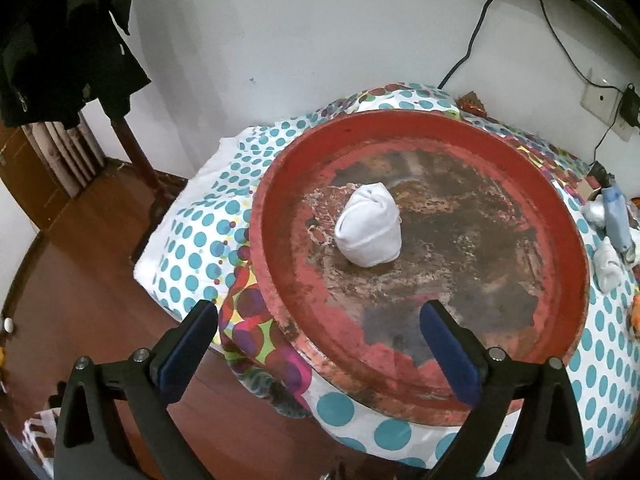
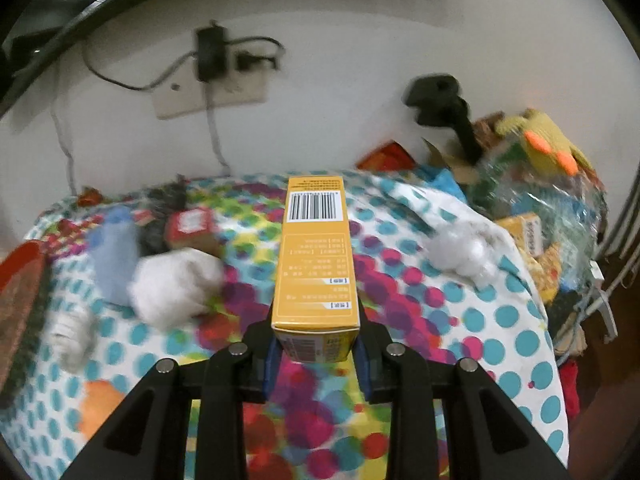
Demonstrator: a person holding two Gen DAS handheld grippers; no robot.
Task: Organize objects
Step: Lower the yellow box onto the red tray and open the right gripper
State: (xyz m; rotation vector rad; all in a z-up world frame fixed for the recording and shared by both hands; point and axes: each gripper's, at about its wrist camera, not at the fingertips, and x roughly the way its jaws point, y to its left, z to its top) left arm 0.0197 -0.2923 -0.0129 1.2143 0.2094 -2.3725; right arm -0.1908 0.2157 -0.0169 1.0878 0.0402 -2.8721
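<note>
The left tool (image 1: 320, 340) stands wide, with nothing between its blue pads (image 1: 448, 356). One pad hangs over the near rim of a round red tray (image 1: 280, 200); the other is beyond the tray's edge, above the wooden floor (image 1: 100, 280). The tray is worn, with much of its paint gone from the inside. Toward 12 o'clock from the tool, near the middle of the tray, sits a rolled white sock (image 1: 370, 232), well apart from both pads. The tray rests on a surface covered by a dotted cloth (image 1: 200, 232) with teal spots. At about 3 o'clock of the tray, on the cloth, lie a light blue bottle (image 1: 616, 216) and more white bundles (image 1: 608, 264).

The right tool (image 2: 316, 356) is narrow and holds a yellow box (image 2: 316, 256) by its near end, a pad pressing on each side. The box points away toward 12 o'clock, its barcode at the far end, and it is above the cloth, not touching it. This view is blurred. At 10 o'clock from the tool lies a white bundle (image 2: 176, 284), with a blue thing (image 2: 116, 248) just beside it. At 2 o'clock lies another white bundle (image 2: 460, 256). Further, at 2 o'clock, a heap of packets (image 2: 532, 236) and a yellow soft toy (image 2: 548, 144) stand near the wall (image 2: 340, 80). The edge of the red tray shows at 9 o'clock.
</note>
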